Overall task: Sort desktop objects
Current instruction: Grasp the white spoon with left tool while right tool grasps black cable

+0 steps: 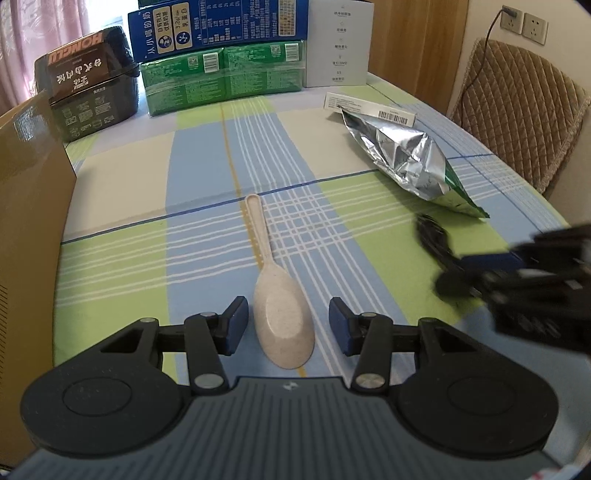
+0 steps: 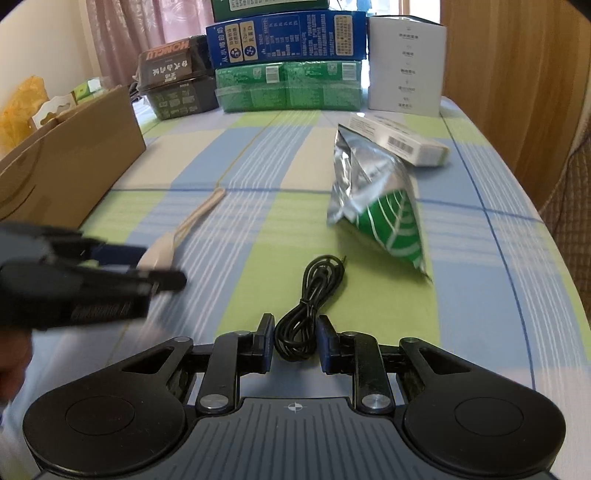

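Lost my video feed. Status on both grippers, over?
Left hand-held gripper open, straddling the beige spoon. Right hand-held gripper open around the coiled black cable. Nothing gripped. Path unobstructed.

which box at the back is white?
The tall box at the right end, beside the stacked blue box and green pack.

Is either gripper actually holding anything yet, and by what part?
Nothing held. Left gripper jaws stand open around the spoon bowl; right gripper jaws open around the cable coil's near end.
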A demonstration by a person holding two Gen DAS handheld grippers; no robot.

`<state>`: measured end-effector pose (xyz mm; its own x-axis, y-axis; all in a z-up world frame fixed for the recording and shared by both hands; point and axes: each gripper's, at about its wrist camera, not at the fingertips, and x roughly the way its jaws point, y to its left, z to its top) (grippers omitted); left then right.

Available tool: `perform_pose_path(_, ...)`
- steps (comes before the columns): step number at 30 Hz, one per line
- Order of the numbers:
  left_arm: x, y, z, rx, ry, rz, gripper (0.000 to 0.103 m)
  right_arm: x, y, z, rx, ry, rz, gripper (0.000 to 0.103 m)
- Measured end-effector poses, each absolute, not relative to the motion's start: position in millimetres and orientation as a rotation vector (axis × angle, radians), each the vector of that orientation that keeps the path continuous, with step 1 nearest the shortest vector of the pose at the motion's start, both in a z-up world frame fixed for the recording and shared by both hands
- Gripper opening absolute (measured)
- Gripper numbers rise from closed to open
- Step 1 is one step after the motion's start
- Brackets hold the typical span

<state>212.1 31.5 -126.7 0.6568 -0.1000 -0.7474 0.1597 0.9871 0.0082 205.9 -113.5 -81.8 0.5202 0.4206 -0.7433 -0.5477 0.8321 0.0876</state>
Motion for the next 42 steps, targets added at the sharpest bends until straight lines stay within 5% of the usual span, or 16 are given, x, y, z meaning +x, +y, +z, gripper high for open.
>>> perform_pose_path(5, 210, 27, -126, 0.070, 0.846, -0.139, 0.029, 180, -121, -79, -0.185, 0.853, 0.595, 0.021)
perform_pose_path(22, 118, 3, -112, 0.109, 0.949, -0.221, 0.029, 124, -141, -73, -0.186, 0.896, 0.598, 0.022)
perform_pose_path(37, 148, 10, -112, 0.029, 0.900, -0.187, 0.033, 145, -146, -73, -0.112, 0.854, 0.554, 0.029)
perform_pose_path(42, 155, 9, -118, 0.038, 0.899, -0.187, 0.025, 146, -146, -77, -0.108, 0.846, 0.549, 0.029)
